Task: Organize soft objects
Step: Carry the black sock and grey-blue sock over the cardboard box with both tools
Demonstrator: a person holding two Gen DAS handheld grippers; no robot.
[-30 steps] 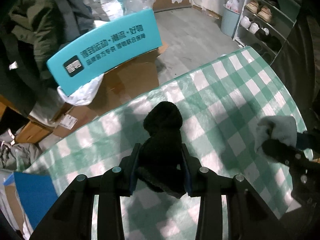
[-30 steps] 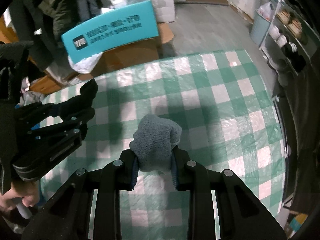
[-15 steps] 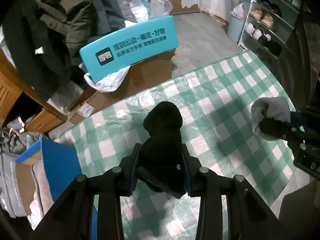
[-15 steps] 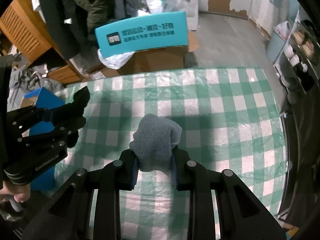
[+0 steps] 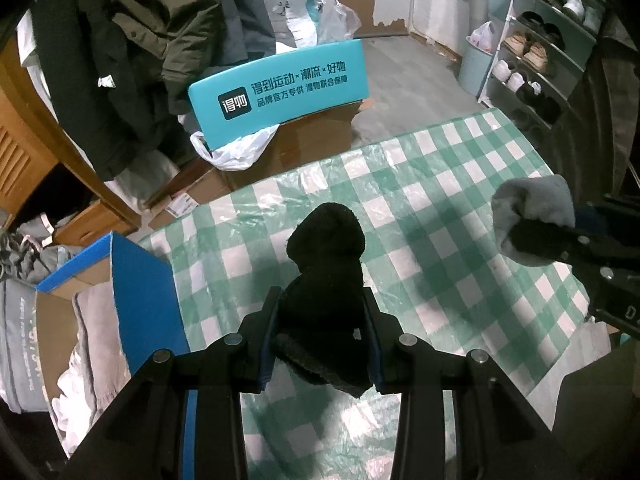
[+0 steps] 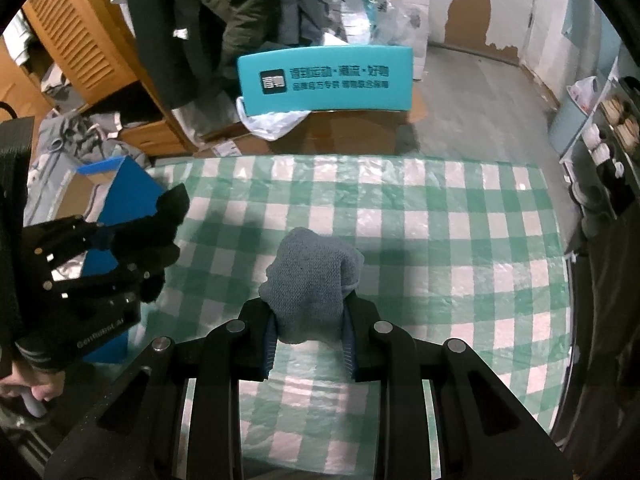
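Left gripper (image 5: 320, 332) pinches black sock (image 5: 324, 264), right gripper (image 6: 308, 332) pinches grey sock (image 6: 312, 276). Risk: loose fabric slips out mid-carry, missing the blue box (image 5: 136, 292).

Both grippers (image 5: 322, 340) (image 6: 308, 338) clamped, angled down

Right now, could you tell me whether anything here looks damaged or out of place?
Yes: the wall has a big patch of peeled paint showing brown. On the table nothing looks wrong; the black sock and grey sock are gripped cleanly.
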